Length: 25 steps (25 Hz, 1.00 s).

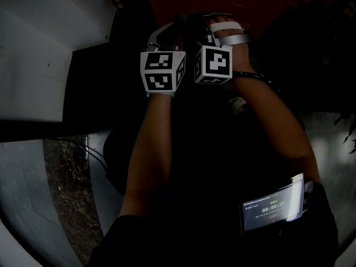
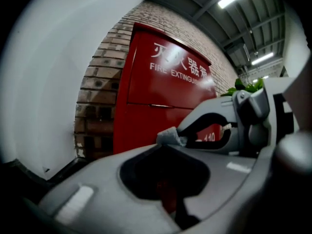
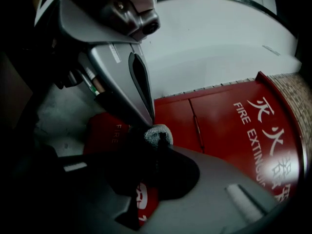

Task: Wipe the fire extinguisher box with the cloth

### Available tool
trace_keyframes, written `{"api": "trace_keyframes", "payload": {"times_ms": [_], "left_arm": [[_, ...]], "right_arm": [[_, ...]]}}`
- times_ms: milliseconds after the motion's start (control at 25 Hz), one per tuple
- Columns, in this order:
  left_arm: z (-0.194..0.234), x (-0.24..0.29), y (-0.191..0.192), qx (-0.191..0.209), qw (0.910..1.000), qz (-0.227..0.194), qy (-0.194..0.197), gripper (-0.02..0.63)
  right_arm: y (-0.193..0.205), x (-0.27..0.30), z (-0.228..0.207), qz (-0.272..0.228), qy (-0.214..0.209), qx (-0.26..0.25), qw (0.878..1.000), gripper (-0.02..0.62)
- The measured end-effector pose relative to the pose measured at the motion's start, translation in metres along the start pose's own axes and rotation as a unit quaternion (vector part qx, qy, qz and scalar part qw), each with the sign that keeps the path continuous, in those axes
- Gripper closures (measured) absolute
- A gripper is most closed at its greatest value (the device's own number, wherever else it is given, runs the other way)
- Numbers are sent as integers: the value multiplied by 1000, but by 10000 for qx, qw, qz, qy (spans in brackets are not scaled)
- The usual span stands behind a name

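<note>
Fire extinguisher box (image 2: 161,82) stands against the brick wall (image 2: 95,79), apart from the grey cloth (image 2: 169,135), whose tuft left gripper (image 2: 163,144) and right gripper (image 3: 160,146) both pinch between closed jaws; wiping judged not yet begun, whole red face outstanding.

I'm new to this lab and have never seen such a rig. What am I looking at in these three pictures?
There is no robot here: a person holds both tools. The dark picture comes from a camera on the person's head, looking down. The other two come from cameras riding on the left hand-held gripper and the right hand-held gripper, each looking along its own jaws. Both appear shut on one small grey cloth, tip to tip. Ahead stands the red fire extinguisher box against a brick wall.
</note>
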<state>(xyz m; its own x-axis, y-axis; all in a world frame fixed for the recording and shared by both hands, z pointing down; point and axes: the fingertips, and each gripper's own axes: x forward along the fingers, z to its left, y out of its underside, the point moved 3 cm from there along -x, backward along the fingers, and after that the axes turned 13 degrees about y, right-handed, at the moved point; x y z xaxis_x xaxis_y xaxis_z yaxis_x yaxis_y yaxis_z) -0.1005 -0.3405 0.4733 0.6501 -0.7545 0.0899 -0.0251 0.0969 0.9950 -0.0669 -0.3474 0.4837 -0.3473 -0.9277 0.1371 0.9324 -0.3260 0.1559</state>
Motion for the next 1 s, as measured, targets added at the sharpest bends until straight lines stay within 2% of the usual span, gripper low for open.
{"api": "trace_keyframes", "payload": {"times_ms": [160, 320, 480, 720, 840, 1000], "left_arm": [[-12, 15, 5, 130, 9999, 35, -48, 606], [-40, 29, 4, 165, 9996, 143, 160, 606], [-59, 45, 4, 387, 9991, 100, 172, 606], [-103, 65, 11, 591, 9956, 172, 701, 606], [-111, 66, 17, 608, 9943, 237, 845, 606], [-107, 63, 24, 558, 9944, 334, 836, 606]], "right_arm": [[23, -10, -8, 110, 116, -31, 9999, 560], [54, -21, -5, 342, 51, -45, 9994, 561], [86, -33, -7, 618, 134, -32, 9980, 561], [129, -46, -3, 1030, 157, 229, 9943, 560], [145, -51, -3, 1242, 192, 329, 9915, 560], [163, -60, -6, 1525, 250, 525, 9866, 560]]}}
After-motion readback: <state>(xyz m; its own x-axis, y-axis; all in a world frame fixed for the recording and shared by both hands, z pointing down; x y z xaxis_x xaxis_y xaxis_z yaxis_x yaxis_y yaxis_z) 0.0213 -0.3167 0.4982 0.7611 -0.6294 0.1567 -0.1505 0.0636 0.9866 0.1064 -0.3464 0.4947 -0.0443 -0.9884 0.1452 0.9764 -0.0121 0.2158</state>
